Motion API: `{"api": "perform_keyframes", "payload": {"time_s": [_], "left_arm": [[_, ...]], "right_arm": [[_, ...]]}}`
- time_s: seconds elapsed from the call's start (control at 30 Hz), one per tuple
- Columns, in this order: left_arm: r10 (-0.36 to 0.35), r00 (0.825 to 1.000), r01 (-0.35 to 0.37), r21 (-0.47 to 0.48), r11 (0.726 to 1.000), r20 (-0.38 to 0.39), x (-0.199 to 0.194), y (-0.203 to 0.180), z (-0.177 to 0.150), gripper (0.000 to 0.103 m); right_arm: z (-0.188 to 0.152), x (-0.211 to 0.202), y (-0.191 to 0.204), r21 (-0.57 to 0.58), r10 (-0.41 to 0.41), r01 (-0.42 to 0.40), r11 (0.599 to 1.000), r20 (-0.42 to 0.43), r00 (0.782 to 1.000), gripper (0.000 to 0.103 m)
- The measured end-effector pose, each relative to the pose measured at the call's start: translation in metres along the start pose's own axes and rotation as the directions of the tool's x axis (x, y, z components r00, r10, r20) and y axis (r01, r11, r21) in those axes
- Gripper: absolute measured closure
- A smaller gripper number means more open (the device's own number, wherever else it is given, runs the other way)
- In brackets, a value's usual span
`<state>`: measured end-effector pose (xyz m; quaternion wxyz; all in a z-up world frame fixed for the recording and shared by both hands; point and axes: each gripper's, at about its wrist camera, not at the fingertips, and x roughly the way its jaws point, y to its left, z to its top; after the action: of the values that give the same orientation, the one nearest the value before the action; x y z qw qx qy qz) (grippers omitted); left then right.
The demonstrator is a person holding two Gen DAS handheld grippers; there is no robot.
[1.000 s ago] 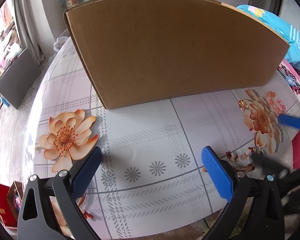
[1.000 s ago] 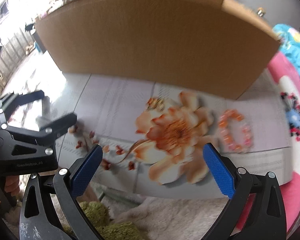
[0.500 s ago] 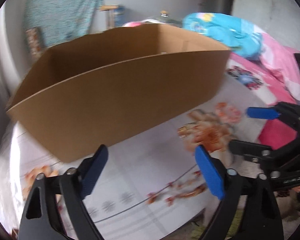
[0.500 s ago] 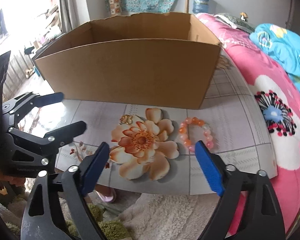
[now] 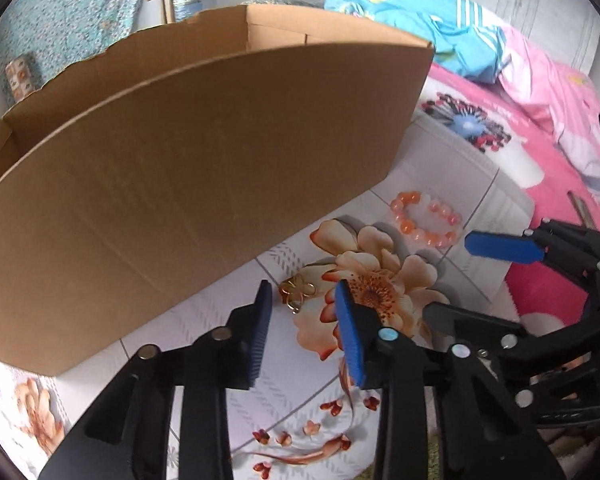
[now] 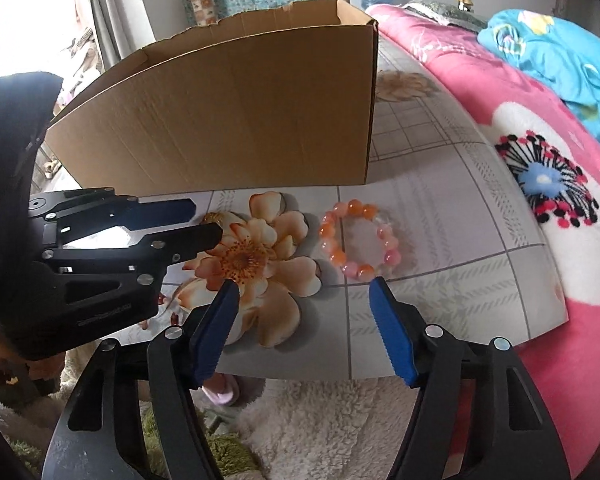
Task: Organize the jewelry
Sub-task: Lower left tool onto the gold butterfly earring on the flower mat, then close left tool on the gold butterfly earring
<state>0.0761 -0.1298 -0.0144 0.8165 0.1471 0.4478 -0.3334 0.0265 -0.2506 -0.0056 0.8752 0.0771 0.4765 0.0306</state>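
Standing open behind both pieces, the cardboard box (image 6: 220, 120) leaves little room for a high approach. Bead bracelet (image 6: 358, 240) lies flat on the tablecloth (image 6: 440, 208), beyond the right gripper (image 6: 304, 312), whose jaws are closing on nothing; risk: beads roll or the loop skids. Gold flower clip (image 5: 297, 292) sits just past the left gripper (image 5: 302, 300), jaws closing, nothing between them yet; risk: pads slip off thin metal, flicking it under the box.

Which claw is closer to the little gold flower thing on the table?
The left claw. The gold flower charm sits just past its closing fingertips, not gripped. The right claw hangs farther off, just short of the pink bead bracelet.
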Motion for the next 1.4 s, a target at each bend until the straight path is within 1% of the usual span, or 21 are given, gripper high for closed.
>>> {"api": "perform_keyframes", "payload": {"time_s": [0.13,0.23,0.3,0.43,0.5,0.9,0.93,0.97,1.13,1.27,1.4], "left_arm": [[0.023,1.000,-0.023,0.054,0.998,-0.009,0.004,0.000,0.004,0.074],[0.028,0.999,-0.026,0.101,0.995,-0.020,0.006,-0.001,0.007,0.075],[0.022,0.999,-0.019,0.123,0.992,-0.028,0.006,-0.002,0.008,0.077],[0.018,0.999,-0.011,0.156,0.988,-0.043,0.010,-0.011,0.012,0.086],[0.021,0.999,-0.013,0.167,0.986,-0.049,0.011,-0.014,0.013,0.087],[0.025,0.999,-0.018,0.167,0.986,-0.041,0.011,-0.015,0.013,0.088],[0.026,0.999,-0.019,0.168,0.986,-0.039,0.010,-0.015,0.012,0.097],[0.023,0.999,-0.015,0.167,0.986,-0.044,0.011,-0.016,0.012,0.101],[0.016,0.999,-0.008,0.155,0.988,-0.048,0.009,-0.015,0.010,0.101],[-0.012,0.999,0.018,0.139,0.990,-0.046,0.002,-0.014,0.007,0.101],[-0.045,0.998,0.052,0.147,0.988,-0.050,-0.004,-0.018,0.003,0.101]], "right_arm": [[0.002,0.002,-0.007,0.000,0.017,-0.017,1.000,0.000,1.000,0.041],[0.003,0.003,-0.011,-0.002,0.021,-0.021,1.000,0.003,1.000,0.041],[0.004,0.002,-0.012,-0.004,0.024,-0.024,1.000,0.005,1.000,0.041],[0.006,0.003,-0.014,-0.008,0.024,-0.024,1.000,0.007,1.000,0.042],[0.005,0.002,-0.014,-0.006,0.024,-0.024,1.000,0.008,1.000,0.043],[0.005,0.000,-0.014,0.007,0.010,-0.010,1.000,0.009,1.000,0.044],[0.006,0.000,-0.016,0.008,0.009,-0.009,1.000,0.009,1.000,0.044],[0.006,-0.001,-0.016,0.007,0.007,-0.007,1.000,0.010,1.000,0.044],[0.006,-0.007,-0.017,0.009,0.001,-0.001,1.000,0.018,1.000,0.044],[0.005,-0.010,-0.018,0.012,0.001,-0.001,1.000,0.021,1.000,0.044],[0.004,-0.011,-0.018,0.010,0.003,-0.004,1.000,0.015,1.000,0.044]]}}
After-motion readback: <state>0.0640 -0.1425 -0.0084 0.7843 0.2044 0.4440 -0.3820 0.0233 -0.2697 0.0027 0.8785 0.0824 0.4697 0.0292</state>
